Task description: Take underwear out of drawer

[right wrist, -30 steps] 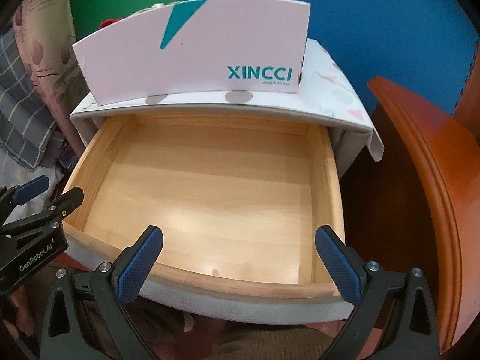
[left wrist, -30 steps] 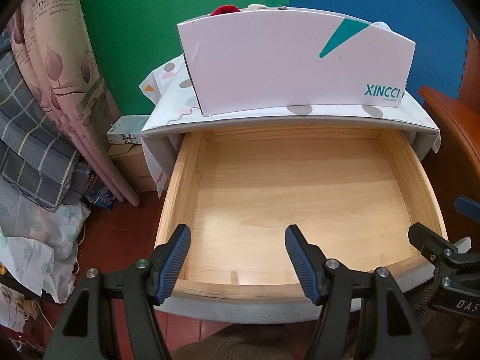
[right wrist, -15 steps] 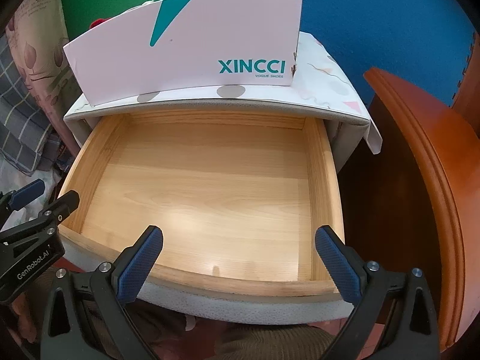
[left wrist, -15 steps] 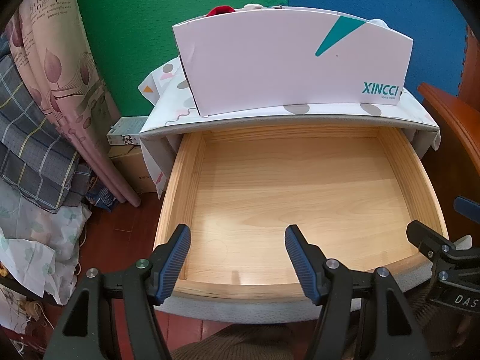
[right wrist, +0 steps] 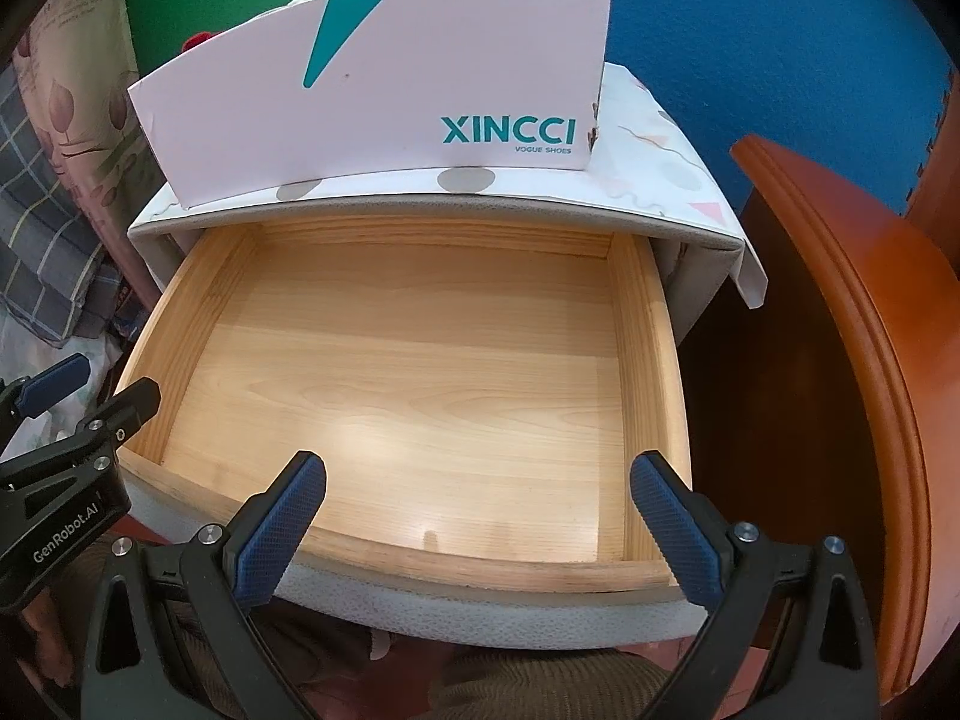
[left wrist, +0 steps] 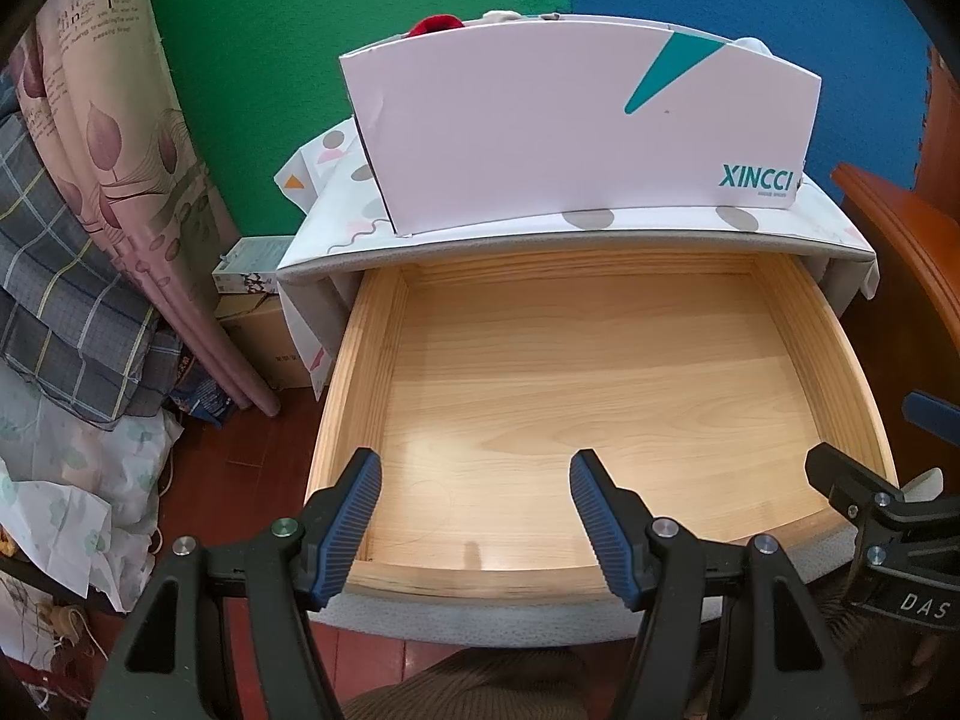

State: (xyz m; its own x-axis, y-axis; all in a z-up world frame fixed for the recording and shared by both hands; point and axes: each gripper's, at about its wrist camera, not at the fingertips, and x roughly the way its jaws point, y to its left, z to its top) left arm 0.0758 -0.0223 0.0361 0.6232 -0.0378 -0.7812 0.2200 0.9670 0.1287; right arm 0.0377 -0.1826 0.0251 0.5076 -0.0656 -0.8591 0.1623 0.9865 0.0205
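with the drawer [left wrist: 600, 396] pulled fully out from under the cabinet top [left wrist: 576, 234], its pale wooden floor lies bare in both wrist views: no underwear is to be seen anywhere inside it. the left gripper [left wrist: 474, 522] hovers over the drawer's front left corner with its blue pads parted to a middling gap and nothing between them. the right gripper [right wrist: 474, 528] hangs above the front rim on the other side, its jaws spread wider, also empty. each gripper shows at the edge of the other's view, side by side and apart.

on the cabinet top stands a white shoe box [left wrist: 576, 138] marked xincci, open at the top; a bit of red fabric [left wrist: 435, 24] and some pale cloth [left wrist: 501, 15] peek over its back edge. whether any of that is the underwear cannot be told from here.

judging by the bare drawer, the taking-out looks done, or else there was nothing visible to take. if the task counts as finished, the next move would be to draw both grippers back clear of the front rim; should the drawer need shutting, a pad would have to press flat and square on the padded front so the drawer slides in straight rather than skewing on its runners
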